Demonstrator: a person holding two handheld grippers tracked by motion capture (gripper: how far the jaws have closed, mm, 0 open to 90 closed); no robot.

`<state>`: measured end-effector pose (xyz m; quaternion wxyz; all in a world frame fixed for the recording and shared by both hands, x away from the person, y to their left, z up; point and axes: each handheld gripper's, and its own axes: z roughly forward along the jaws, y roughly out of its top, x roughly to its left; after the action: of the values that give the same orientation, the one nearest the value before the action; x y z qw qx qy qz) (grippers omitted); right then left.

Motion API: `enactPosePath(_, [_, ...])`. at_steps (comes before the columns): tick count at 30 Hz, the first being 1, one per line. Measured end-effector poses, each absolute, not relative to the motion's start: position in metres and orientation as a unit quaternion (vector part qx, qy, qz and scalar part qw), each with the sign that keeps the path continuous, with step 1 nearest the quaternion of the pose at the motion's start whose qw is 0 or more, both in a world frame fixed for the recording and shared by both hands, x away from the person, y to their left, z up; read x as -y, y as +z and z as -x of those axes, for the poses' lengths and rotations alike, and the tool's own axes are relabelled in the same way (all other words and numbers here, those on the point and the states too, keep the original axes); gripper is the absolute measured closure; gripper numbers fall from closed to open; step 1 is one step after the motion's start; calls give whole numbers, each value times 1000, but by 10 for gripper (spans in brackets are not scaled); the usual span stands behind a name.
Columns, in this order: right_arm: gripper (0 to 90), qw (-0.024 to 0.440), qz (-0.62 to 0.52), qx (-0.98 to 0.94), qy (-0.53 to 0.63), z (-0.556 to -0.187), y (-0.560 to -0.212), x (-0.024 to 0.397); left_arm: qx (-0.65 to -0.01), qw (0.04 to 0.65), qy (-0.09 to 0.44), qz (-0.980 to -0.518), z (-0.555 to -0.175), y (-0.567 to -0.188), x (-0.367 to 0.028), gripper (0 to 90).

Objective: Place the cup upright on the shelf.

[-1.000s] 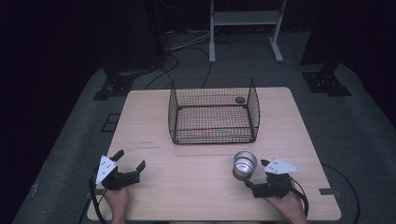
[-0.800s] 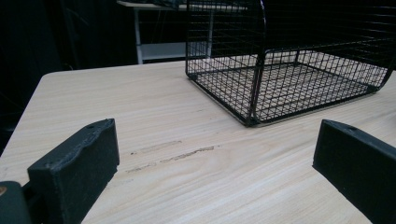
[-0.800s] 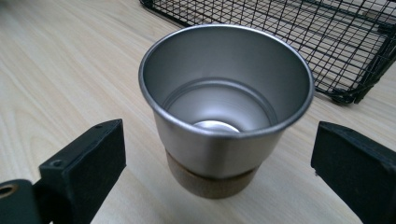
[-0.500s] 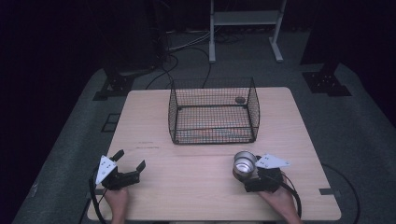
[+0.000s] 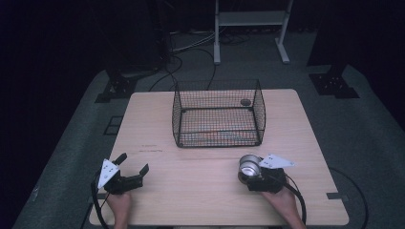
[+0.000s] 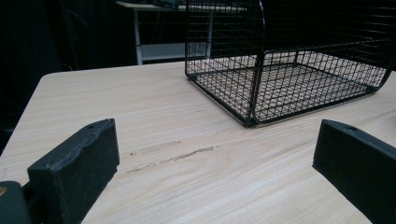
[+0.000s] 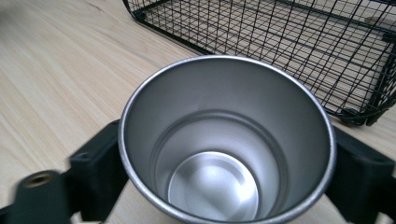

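Observation:
A shiny metal cup [image 5: 249,164] stands upright on the wooden table [image 5: 200,195], right of centre near the front. My right gripper [image 5: 248,172] has just been closing its jaws, and they now press on the cup's sides. In the right gripper view the cup [image 7: 224,154] sits with its open mouth up between the black jaws of that gripper [image 7: 226,158]. My left gripper [image 5: 133,163] rests at the front left with its jaws wide apart. In its own view the left gripper [image 6: 217,140] has bare wood between its fingers [image 6: 79,163].
A black wire basket [image 5: 217,119] stands at the middle back of the table, also seen as the basket [image 6: 280,84] and the basket [image 7: 303,42]. A small dark round object [image 5: 245,101] lies by its far right corner. A white stand [image 5: 250,19] is on the floor behind.
My right gripper slid left up to the cup and its jaws closed around it. The left gripper stayed where it was.

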<state>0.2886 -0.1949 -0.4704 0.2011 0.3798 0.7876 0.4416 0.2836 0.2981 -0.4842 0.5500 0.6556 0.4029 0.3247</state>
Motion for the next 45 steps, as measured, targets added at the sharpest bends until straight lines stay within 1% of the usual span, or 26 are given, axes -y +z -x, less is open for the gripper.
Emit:
enactPosePath(7, [161,200,-377,-789,442,-289,-470,195,-402,550,325,-656,-284,-484,-298,0])
enactPosePath(21, [177,196,-371,-790,447,-291,-465,197,-403,550,325,-655,-284,-484,-298,0])
enactPosePath(32, [178,202,-361,-786,460,-290,-446,200,-401,550,326,-657,-283,-484,-298,0])
enactPosePath(45, [178,191,-342,-792,469,-297,-423,200,-402,550,325,-656,-283,-484,-298,0])
